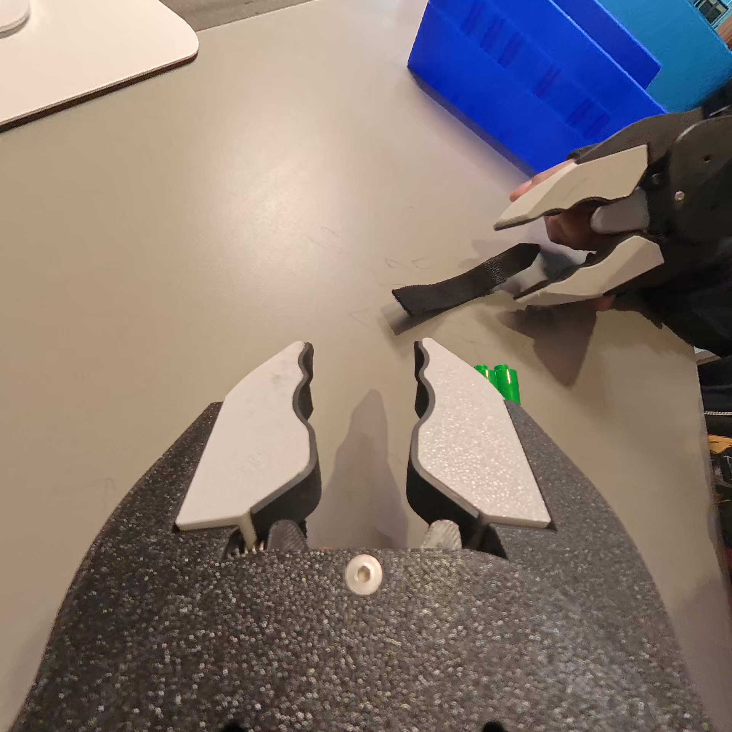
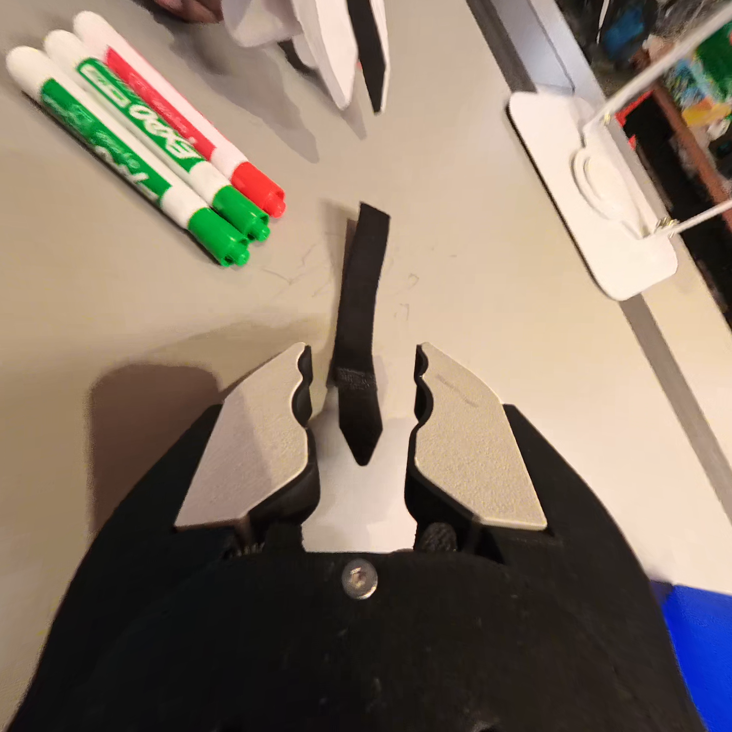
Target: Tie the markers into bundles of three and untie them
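where right wrist view gives three markers (image 2: 146,138) whole, left only green caps; strap (image 2: 358,336) between spread right claw (image 2: 361,352), grip unclear; left claw (image 1: 362,352) spread, empty.

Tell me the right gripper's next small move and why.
Probably close the right gripper on the black strap: its jaws stand open with the strap's end lying between them, ungripped. The three markers lie loose side by side, unbound.

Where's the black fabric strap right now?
The black fabric strap lies on the grey table between the open right gripper's fingers, right of the three markers.
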A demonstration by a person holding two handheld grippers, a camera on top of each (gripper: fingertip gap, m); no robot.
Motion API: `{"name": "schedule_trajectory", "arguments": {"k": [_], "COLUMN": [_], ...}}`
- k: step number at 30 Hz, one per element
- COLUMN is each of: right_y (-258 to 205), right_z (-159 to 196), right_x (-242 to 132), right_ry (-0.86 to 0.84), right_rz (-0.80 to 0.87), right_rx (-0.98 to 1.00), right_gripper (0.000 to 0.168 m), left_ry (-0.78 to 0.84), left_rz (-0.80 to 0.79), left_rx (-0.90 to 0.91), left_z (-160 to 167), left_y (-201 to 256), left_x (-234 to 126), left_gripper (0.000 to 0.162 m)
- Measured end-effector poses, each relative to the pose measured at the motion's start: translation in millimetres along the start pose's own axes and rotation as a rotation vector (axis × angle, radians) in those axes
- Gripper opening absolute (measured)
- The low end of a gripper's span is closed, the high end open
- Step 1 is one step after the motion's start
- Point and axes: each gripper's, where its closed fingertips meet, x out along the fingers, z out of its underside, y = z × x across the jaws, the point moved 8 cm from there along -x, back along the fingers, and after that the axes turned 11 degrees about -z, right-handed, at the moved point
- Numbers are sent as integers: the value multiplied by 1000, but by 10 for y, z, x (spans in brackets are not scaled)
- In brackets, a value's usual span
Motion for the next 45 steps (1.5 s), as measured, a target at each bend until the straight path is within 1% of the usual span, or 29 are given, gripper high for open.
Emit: {"name": "schedule_trajectory", "arguments": {"k": [4,7,11,15,17,20,22,27,34,41,45], "right_y": [-227,-371,-417,-332,-311,-298,-289,-308,-432,-511,-510], "right_z": [-166,-324,-483,-616,-627,-614,-616,-559,-503,-462,-404], "right_x": [4,52,185,341,406,454,469,501,445,355,256], "right_ry": [30,55,-16,-53,-69,-104,-109,-153,-199,-242,-254], "right_rz": [-84,-197,-372,-454,-492,-505,-504,-524,-595,-583,-558], "right_rx": [-167,-248,-292,-277,-274,-294,-296,-304,-329,-350,-344], "right_gripper": [50,42,35,32,28,21,19,19,18,18,18], "left_ry": [4,5,-1,-3,-2,-4,-4,-4,-4,26,40], "left_rz": [4,-2,-7,-4,0,9,13,13,14,9,10], "left_rx": [-9,-18,-8,-6,-11,-22,-27,-27,-21,8,85], "left_z": [-2,-2,0,1,-1,-3,-4,-5,-8,-17,-49], "left_y": [-9,-17,-9,-7,-12,-22,-26,-26,-21,0,75], "left_x": [-6,-8,-1,1,1,2,2,4,5,-33,-103], "left_gripper": [50,50,50,50,49,49,49,49,50,50,51]}}
